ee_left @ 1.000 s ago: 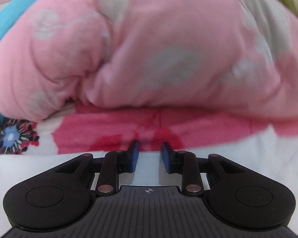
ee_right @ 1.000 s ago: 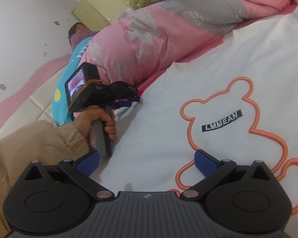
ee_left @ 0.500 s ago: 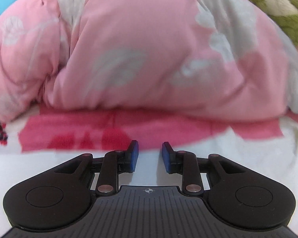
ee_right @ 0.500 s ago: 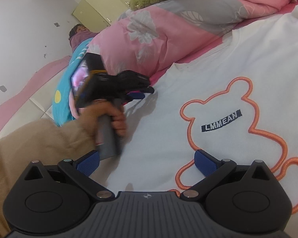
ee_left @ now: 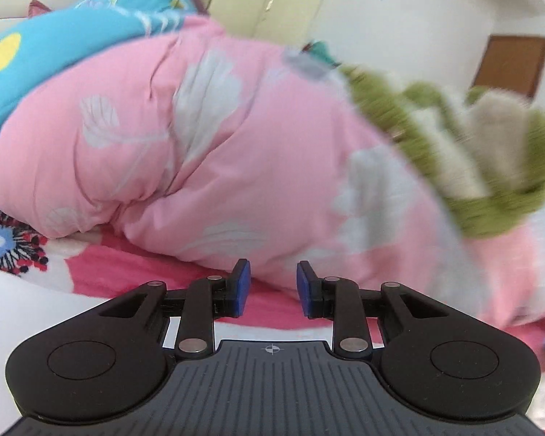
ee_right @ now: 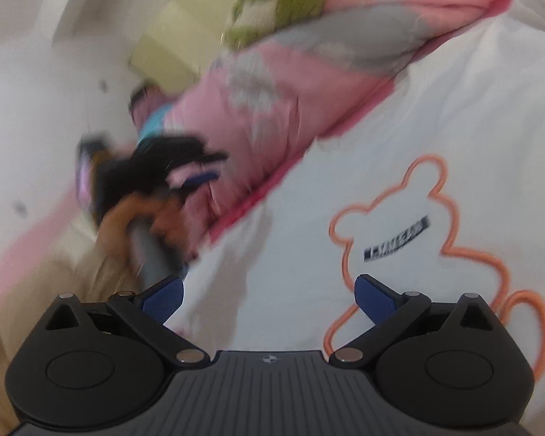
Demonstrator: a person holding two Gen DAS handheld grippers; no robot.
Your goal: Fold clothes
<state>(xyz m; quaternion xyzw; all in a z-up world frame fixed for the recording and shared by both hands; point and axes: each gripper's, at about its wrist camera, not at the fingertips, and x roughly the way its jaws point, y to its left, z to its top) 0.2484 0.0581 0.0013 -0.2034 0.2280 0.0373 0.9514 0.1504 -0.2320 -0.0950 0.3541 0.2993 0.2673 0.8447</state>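
Note:
A white T-shirt (ee_right: 399, 127) with an orange bear outline (ee_right: 450, 250) lies flat on the bed. My right gripper (ee_right: 269, 296) hovers over its near part, jaws wide open and empty. My left gripper (ee_right: 200, 178), blurred, is raised above the shirt's left edge in a person's hand (ee_right: 160, 221) with a tan sleeve (ee_right: 54, 283). In the left wrist view, the left gripper (ee_left: 272, 285) has a narrow gap between its blue pads with nothing in it, and points at a pink quilt (ee_left: 236, 167). A strip of the white shirt (ee_left: 14, 312) shows at lower left.
The pink quilt (ee_right: 272, 116) is bunched along the shirt's far side on a red flowered sheet (ee_left: 127, 272). A green and cream plush blanket (ee_left: 472, 152) lies on the quilt, with a blue cloth (ee_left: 72, 58) to its left. Pale yellow wardrobe doors (ee_left: 272, 0) stand behind.
The left gripper has risen off the shirt and tipped up, so wall and wardrobe now show over the quilt. Its jaw gap looks unchanged. The right gripper's view has tilted slightly.

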